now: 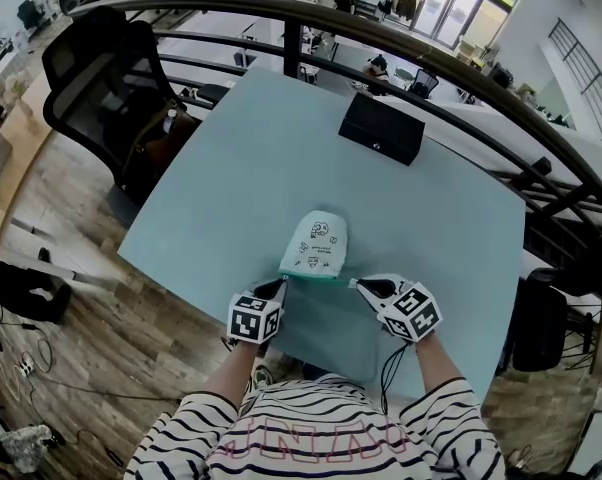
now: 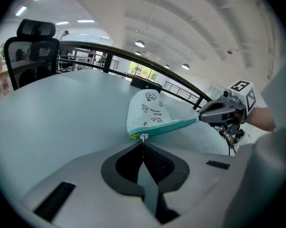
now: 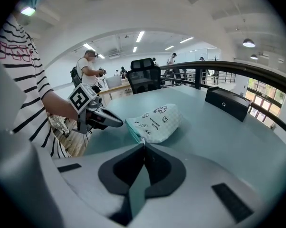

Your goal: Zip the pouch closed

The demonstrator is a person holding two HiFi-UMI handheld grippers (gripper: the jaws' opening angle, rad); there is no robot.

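Pale blue-green table point(image 1: 231, 168) fills most of the head view, and the pouch point(image 1: 317, 243) lies near my edge of it, right between both claws. It's white with little cartoon prints, and a green zipper point(image 2: 166, 126) runs along the side facing me. My left claw point(image 1: 280, 284) sits at the pouch's left end, jaws pressed together with the small metal zipper pull point(image 2: 144, 137) pinched at their tips. My right claw point(image 1: 355, 284) is at the opposite end, jaws together too, nipping the corner of the pouch where the zipper ends. The green edge looks pulled into a straight line between the two, and the rest of the pouch points away from me.

Further back, close to the far edge, sits a black box point(image 1: 382, 128), well apart from the pouch. A black office chair point(image 1: 101, 78) stands off the table's left side, and a dark curved railing point(image 1: 431, 53) wraps round behind. Can't tell if the zipper is shut all the way along.
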